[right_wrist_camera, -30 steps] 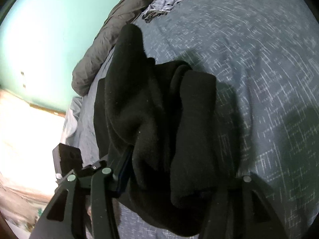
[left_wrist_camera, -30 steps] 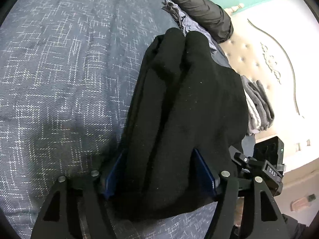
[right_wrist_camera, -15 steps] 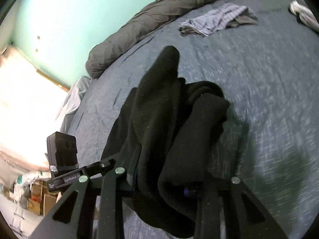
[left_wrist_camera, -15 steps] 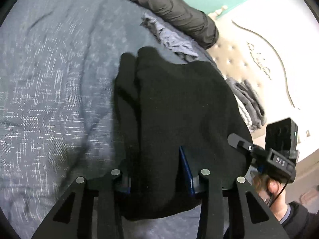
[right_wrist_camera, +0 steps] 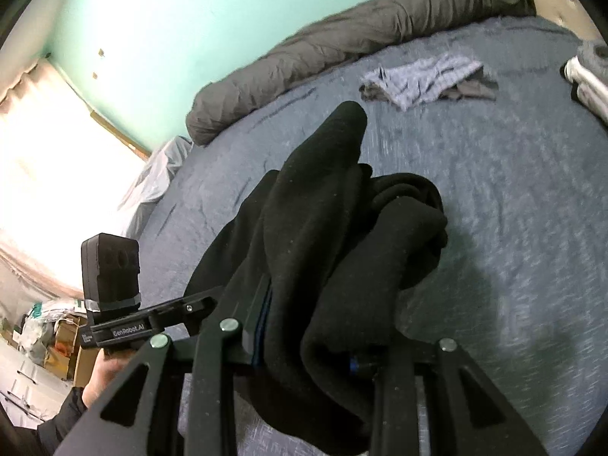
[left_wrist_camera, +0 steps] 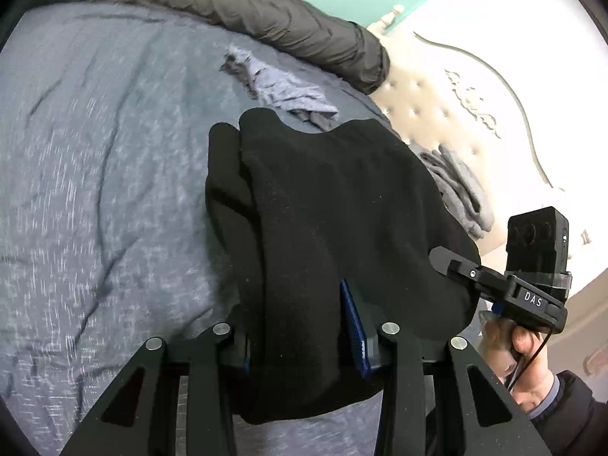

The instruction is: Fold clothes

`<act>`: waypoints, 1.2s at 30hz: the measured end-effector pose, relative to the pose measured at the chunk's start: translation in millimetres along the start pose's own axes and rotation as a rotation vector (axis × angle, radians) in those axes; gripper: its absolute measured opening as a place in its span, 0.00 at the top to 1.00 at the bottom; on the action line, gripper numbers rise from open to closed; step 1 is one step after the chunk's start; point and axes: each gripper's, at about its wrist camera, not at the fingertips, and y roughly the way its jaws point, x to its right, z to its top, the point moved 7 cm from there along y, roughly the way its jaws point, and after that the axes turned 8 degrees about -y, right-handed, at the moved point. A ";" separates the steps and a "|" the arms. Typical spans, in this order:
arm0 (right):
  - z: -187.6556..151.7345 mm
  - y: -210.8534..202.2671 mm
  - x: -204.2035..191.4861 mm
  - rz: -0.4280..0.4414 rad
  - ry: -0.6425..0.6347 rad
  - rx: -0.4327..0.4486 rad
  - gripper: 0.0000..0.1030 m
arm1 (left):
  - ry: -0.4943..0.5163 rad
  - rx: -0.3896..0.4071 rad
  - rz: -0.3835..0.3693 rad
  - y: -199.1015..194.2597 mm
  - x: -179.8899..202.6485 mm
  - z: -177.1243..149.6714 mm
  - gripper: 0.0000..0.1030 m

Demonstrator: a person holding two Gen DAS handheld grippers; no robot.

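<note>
A black fleece garment [left_wrist_camera: 334, 220] hangs bunched above the grey-blue bedspread [left_wrist_camera: 95, 174]. My left gripper [left_wrist_camera: 300, 338] is shut on a thick fold of it, blue pads pressed into the cloth on both sides. In the right wrist view the same black garment [right_wrist_camera: 334, 235] drapes over my right gripper [right_wrist_camera: 307, 345], which is shut on another bunch of it. The other hand's gripper [left_wrist_camera: 505, 288] shows at the right of the left wrist view, and a hand-held gripper body [right_wrist_camera: 125, 323] at the lower left of the right wrist view.
A crumpled striped blue-grey garment [left_wrist_camera: 281, 87] lies farther up the bed, also in the right wrist view [right_wrist_camera: 425, 79]. A dark grey rolled duvet [left_wrist_camera: 235, 11] lines the far edge. Folded grey clothes [left_wrist_camera: 459, 186] sit by the tufted cream headboard [left_wrist_camera: 437, 114]. Cardboard boxes [right_wrist_camera: 64, 345] stand on the floor.
Both grippers closed tighter on the black garment and lifted it off the bedspread; more of the bed, the duvet and the striped garment have come into view.
</note>
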 end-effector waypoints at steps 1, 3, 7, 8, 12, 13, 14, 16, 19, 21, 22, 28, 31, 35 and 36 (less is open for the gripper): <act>5.5 -6.2 0.0 -0.003 -0.012 0.006 0.71 | 0.014 0.006 0.008 -1.4 10.8 4.1 0.60; 17.0 -22.0 0.9 -0.009 -0.043 0.022 0.71 | 0.039 0.016 0.016 -1.3 30.2 10.8 0.60; 40.2 -54.6 7.9 -0.039 -0.098 0.043 0.71 | 0.103 0.036 0.029 1.9 79.1 26.0 0.61; 46.8 -64.4 10.9 -0.052 -0.112 0.051 0.71 | 0.118 0.040 0.030 3.4 91.0 28.7 0.61; 65.0 -100.7 24.6 -0.096 -0.154 0.072 0.71 | 0.169 0.050 0.026 10.0 136.2 37.8 0.61; 68.6 -110.4 29.4 -0.106 -0.162 0.079 0.71 | 0.182 0.052 0.023 13.0 148.5 40.5 0.61; 72.2 -120.2 34.3 -0.115 -0.169 0.086 0.71 | 0.193 0.054 0.021 15.4 158.8 43.0 0.61; 79.6 -140.6 44.6 -0.135 -0.181 0.100 0.72 | 0.216 0.057 0.016 22.8 182.8 47.1 0.61; 91.3 -173.7 62.9 -0.161 -0.192 0.126 0.72 | 0.247 0.061 0.003 37.1 220.7 53.1 0.61; 99.4 -196.1 77.5 -0.173 -0.194 0.147 0.72 | 0.260 0.064 -0.008 46.8 242.1 56.9 0.61; 103.6 -207.3 85.8 -0.178 -0.194 0.159 0.72 | 0.272 0.067 -0.013 54.2 255.8 59.4 0.61; 130.5 -260.7 137.2 -0.219 -0.207 0.200 0.72 | 0.326 0.073 -0.027 100.6 322.2 72.5 0.61; 149.2 -287.8 165.4 -0.245 -0.218 0.233 0.71 | 0.346 0.080 -0.037 129.0 359.2 83.5 0.61; 171.2 -322.7 207.0 -0.271 -0.242 0.255 0.71 | 0.359 0.084 -0.068 165.0 401.3 94.6 0.61; 175.1 -329.6 218.1 -0.280 -0.244 0.253 0.71 | 0.360 0.081 -0.078 176.4 412.9 96.2 0.61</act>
